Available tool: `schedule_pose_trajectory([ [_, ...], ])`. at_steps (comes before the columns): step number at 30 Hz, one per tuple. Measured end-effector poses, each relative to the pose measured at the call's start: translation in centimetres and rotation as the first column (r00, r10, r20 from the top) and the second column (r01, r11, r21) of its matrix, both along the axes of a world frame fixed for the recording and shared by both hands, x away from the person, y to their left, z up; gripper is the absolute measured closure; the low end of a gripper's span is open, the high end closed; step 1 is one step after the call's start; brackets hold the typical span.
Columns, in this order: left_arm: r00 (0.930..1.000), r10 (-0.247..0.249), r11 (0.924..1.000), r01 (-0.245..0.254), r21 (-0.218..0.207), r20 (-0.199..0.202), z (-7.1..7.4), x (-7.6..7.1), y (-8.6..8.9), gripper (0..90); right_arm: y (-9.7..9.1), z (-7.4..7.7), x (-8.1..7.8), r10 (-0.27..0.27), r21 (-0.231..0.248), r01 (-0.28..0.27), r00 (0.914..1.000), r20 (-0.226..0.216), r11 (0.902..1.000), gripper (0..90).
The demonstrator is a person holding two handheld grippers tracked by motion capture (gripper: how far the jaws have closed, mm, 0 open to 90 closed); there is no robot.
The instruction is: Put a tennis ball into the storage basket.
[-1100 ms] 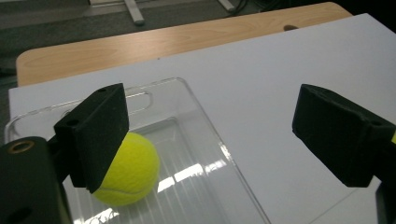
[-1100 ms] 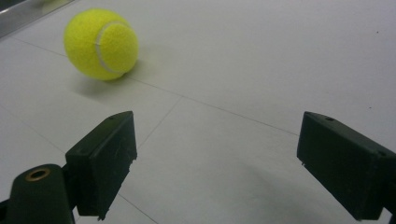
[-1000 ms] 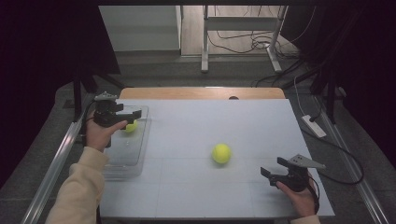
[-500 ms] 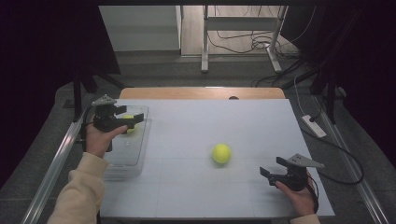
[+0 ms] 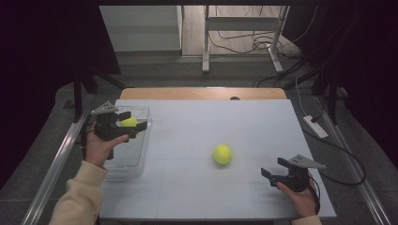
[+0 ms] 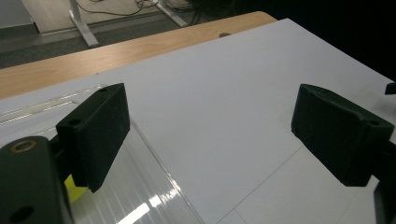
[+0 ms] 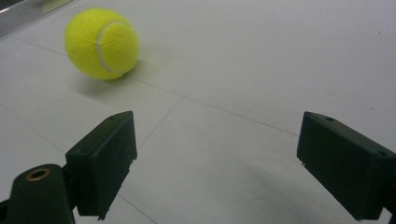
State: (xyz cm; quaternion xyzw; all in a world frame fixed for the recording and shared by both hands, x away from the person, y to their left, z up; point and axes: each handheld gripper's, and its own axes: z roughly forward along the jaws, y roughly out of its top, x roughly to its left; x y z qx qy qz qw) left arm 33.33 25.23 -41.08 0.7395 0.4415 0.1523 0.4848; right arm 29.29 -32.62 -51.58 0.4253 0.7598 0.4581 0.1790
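Two balls in play: one tennis ball point(image 5: 222, 153) lies loose on the white table point(image 5: 225, 126), well right of the clear plastic bin point(image 5: 123, 161); a second tennis ball point(image 5: 128, 122) sits at the far end of the bin, partly behind my left gripper point(image 5: 136, 125).
Left gripper: I hold it over the bin's far end; its jaws have just been closing a little, yet they stand wide apart with nothing between them, as the left gripper view shows bare table past the bin's edge.
Right gripper point(image 5: 273, 174): I rest it near the table's front right, well away from the bin, jaws spread and empty, aimed toward the loose ball point(image 7: 102, 43).
Landmark: the bin, at the table's left edge.
Risk, rolling: the loose ball rests on a smooth flat top; if one jaw tip nudges it before the other arrives, I judge it rolls off toward the bin or the table edge.
Risk, pinch: closing too high on the round felt could squeeze it out forward.
Risk, bin: my left gripper hangs close above the thin wall; a careless drop could knock the bin or bump the ball inside it.
Risk, crossing: both hands heading for the loose ball could collide.
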Motion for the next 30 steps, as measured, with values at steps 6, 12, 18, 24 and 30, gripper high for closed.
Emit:
schedule_pose_trajectory([
  [6,0.9995,-0.031,0.9995,0.031,0.004,0.005,-0.1,-0.3,-0.9,12.9,-0.2,0.0,-0.1,-0.002,-0.001,0.002,1.0000,0.002,1.0000,11.8],
  [12,0.9988,-0.049,0.9987,0.049,0.012,0.006,-0.4,-0.5,-1.6,12.9,-0.2,0.0,-0.2,-0.003,-0.003,0.003,1.0000,0.000,1.0000,11.8],
  [18,0.9975,-0.070,0.9974,0.070,0.016,-0.001,-0.7,-0.4,-2.4,12.8,-0.2,0.0,-0.2,-0.002,-0.005,0.002,1.0000,0.000,1.0000,11.7],
  [24,0.9948,-0.102,0.9946,0.102,0.021,-0.001,-0.8,-0.3,-3.7,12.9,-0.2,-0.1,-0.2,-0.002,-0.008,0.002,1.0000,-0.002,1.0000,11.7],
  [30,0.9933,-0.116,0.9928,0.116,0.030,-0.004,-0.9,-0.1,-4.7,12.9,-0.3,-0.1,-0.2,-0.003,-0.008,0.003,1.0000,0.000,1.0000,11.8],
])
